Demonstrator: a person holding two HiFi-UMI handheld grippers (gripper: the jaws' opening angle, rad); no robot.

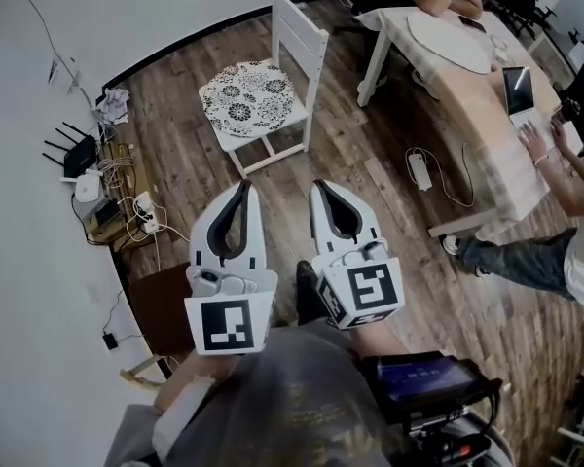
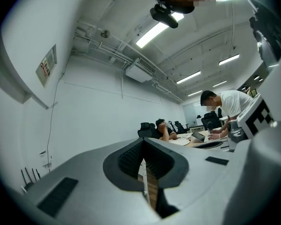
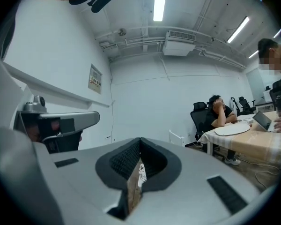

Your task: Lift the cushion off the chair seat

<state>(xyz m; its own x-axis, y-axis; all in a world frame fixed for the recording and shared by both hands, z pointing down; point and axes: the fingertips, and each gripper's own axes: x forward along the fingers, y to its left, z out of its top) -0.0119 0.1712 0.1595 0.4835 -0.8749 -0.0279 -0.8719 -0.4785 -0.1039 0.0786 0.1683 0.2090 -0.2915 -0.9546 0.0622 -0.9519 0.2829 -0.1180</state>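
The cushion (image 1: pixel 248 97) is seen unlifted on the chair (image 1: pixel 302 29), well apart from the clenched, empty left claw (image 1: pixel 244 187) and right claw (image 1: pixel 322 187).

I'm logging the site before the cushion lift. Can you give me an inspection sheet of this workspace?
Surface: wood floor, bare between the grippers and the chair.
Job's things: patterned cushion lies flat on the white chair seat, untouched.
Clutter: crumpled white wad by the wall.
Grippers: left gripper and right gripper are side by side, both shut and empty, short of the chair.
Cables: router and power strip with tangled leads by the wall; white adapter with its lead on the floor near the table.
Surroundings: cloth-covered table with a laptop, people seated at it.
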